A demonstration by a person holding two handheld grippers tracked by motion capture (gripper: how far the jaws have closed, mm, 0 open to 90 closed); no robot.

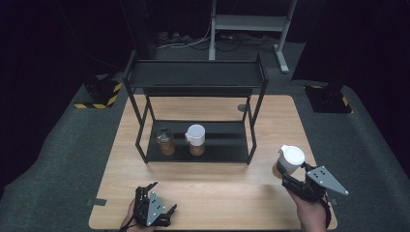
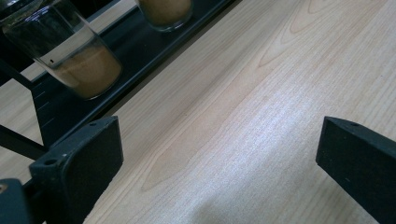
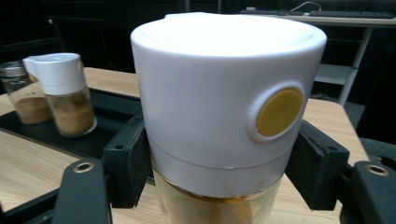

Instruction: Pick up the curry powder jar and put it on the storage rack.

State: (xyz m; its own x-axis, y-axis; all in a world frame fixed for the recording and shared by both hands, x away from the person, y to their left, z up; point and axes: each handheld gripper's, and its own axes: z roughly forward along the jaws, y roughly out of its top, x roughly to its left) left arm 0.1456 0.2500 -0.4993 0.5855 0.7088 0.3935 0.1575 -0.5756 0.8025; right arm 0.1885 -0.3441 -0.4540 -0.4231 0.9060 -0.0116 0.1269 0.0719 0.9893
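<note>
On the wooden table (image 1: 208, 193) stands a black two-tier rack (image 1: 196, 72), and its lower shelf already carries a metal-capped jar (image 1: 166, 141) and, just beside it, a white-lidded jar (image 1: 196, 140), both part-filled with brown powder. The work in hand looks like shelving a third one: the held jar (image 1: 288, 161), white-capped with a yellow button on the side, sits at the table's right edge, well apart from the rack. To do this well, I would carry it upright and level, bring it in low beneath the top shelf, clear the right front post, and set it in the bare stretch of shelf to the right of the white-lidded jar without knocking it. The right gripper (image 1: 296, 180) has its jaws closed against the jar from both sides, just below the cap, as the right gripper view shows. The left gripper (image 1: 150, 209) waits near the front edge with jaws spread wide, holding and touching nothing.
</note>
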